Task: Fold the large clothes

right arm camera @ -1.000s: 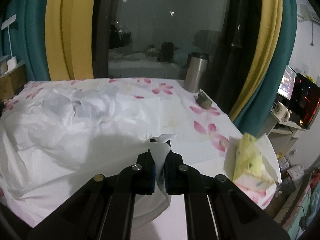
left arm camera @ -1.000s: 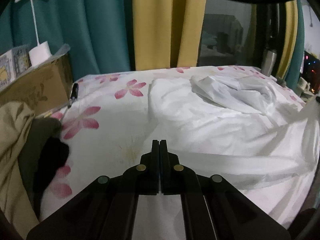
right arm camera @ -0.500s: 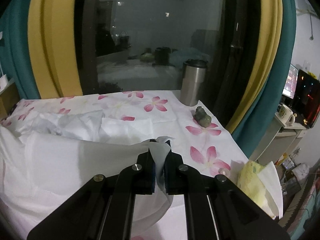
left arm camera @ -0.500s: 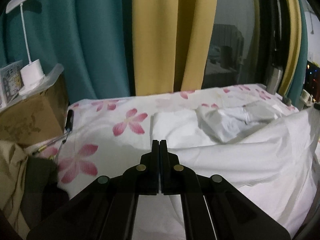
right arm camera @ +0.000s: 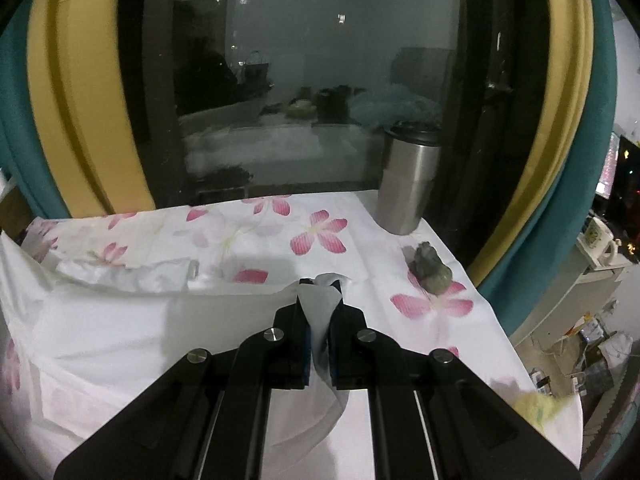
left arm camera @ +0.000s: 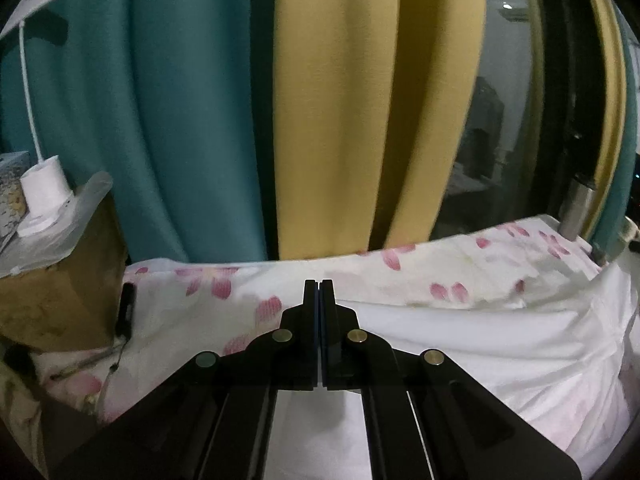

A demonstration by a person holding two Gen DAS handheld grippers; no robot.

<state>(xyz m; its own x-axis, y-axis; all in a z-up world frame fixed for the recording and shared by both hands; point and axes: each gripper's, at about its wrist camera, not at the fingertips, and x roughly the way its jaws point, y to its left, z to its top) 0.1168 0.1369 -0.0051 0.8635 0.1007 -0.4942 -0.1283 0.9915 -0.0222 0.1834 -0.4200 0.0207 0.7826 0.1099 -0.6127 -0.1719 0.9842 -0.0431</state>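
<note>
The step in hand looks like carrying the near hem of the white garment [right arm camera: 120, 332] up and over toward the far side of the bed, and doing it well means keeping the two corners level and the edge between them taut, so the fold line falls straight rather than slanting. The right gripper [right arm camera: 319, 300] is clamped on a tuft of the white cloth, which pokes up between its fingers [right arm camera: 290, 344] and trails down beneath them. The left gripper [left arm camera: 319, 292] has its jaws pressed together; white cloth runs off from just beside it to the right, but no fabric shows between the tips, so whether it actually grips the garment cannot be told (the taut edge suggests it may). The garment itself lies across the flowered sheet [right arm camera: 320, 236], its lifted edge stretched between the two views and a crumpled part [right arm camera: 132, 276] lying farther back on the left. Both tools are held roughly level, pointing away from the person toward the curtains [left arm camera: 332, 120] and the dark window [right arm camera: 304, 92], well above the bed's near edge. When laying the edge down, it would be wise to stop short of the steel tumbler [right arm camera: 408, 184] and the small greenish figure [right arm camera: 432, 268] at the far right, since dragging cloth could tip either. On the left, the cardboard box [left arm camera: 56, 296] with the white lamp [left arm camera: 40, 192] on it stands near the bed's left side, so the left corner should not swing wide.
</note>
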